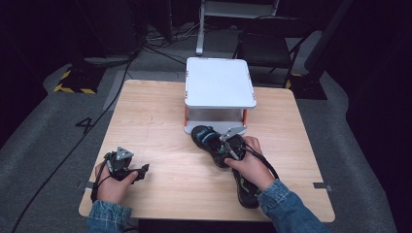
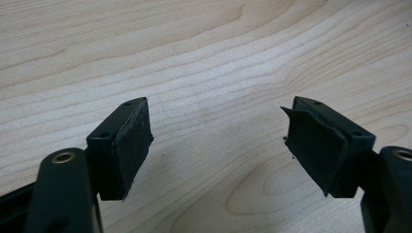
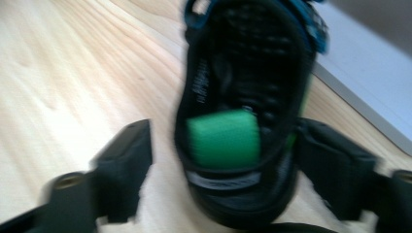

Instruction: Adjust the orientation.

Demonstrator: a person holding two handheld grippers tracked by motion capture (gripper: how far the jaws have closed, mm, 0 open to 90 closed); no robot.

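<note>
Sandal (image 1: 214, 144) lengthwise toward shelf (image 1: 219, 82); right tongs (image 3: 223, 160) apart astride it; left tongs (image 2: 216, 145) apart.

Black chair (image 1: 265, 46) beyond table (image 1: 155, 121); cables (image 1: 160, 48) on floor.

Black sandal (image 3: 243, 97) with green strap (image 3: 223, 138); pale wood-grain table (image 2: 194, 58); white shelf (image 1: 219, 81).

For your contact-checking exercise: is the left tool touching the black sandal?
Apart. The high view shows the left tool at the table's left, with bare wood between it and the black sandal.
</note>
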